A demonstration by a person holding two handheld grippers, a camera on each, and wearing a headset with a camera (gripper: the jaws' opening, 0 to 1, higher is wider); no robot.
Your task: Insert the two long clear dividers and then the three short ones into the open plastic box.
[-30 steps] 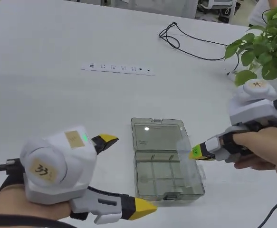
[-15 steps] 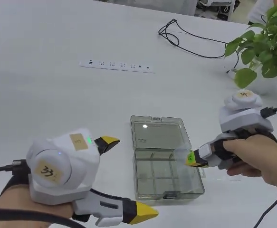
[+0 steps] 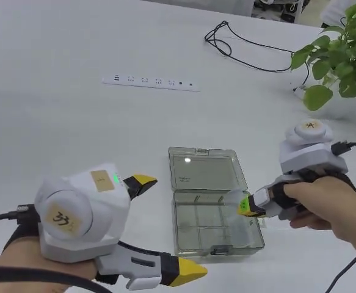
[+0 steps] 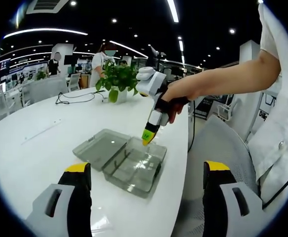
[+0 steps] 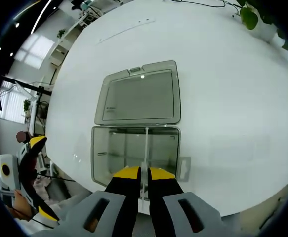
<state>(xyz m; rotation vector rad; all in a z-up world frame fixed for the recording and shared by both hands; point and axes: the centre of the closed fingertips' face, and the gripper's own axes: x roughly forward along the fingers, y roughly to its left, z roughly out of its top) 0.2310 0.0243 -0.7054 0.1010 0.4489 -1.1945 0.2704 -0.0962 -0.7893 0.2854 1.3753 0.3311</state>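
An open smoky-clear plastic box (image 3: 216, 227) lies on the white table, its lid (image 3: 205, 171) flat behind it. Clear dividers stand in the base and split it into compartments. My right gripper (image 3: 246, 206) hovers over the base's right side, shut on a thin clear divider (image 5: 145, 145) that stands upright in the box (image 5: 135, 148), edge-on between the jaws of my right gripper (image 5: 139, 172). My left gripper (image 3: 165, 224) is at the lower left, open wide with nothing between its jaws. In its own view my left gripper (image 4: 147, 167) frames the box (image 4: 126, 162) and the right gripper (image 4: 147, 137).
A white power strip (image 3: 148, 82) lies farther back, a black cable (image 3: 245, 43) curls at the far right, and a potted plant (image 3: 339, 61) stands at the right edge. A small clear piece (image 5: 184, 168) lies against the box's right wall.
My right gripper has sunk slightly and drawn in over the box base with the divider. My left gripper has hardly moved. The head camera has shifted a little.
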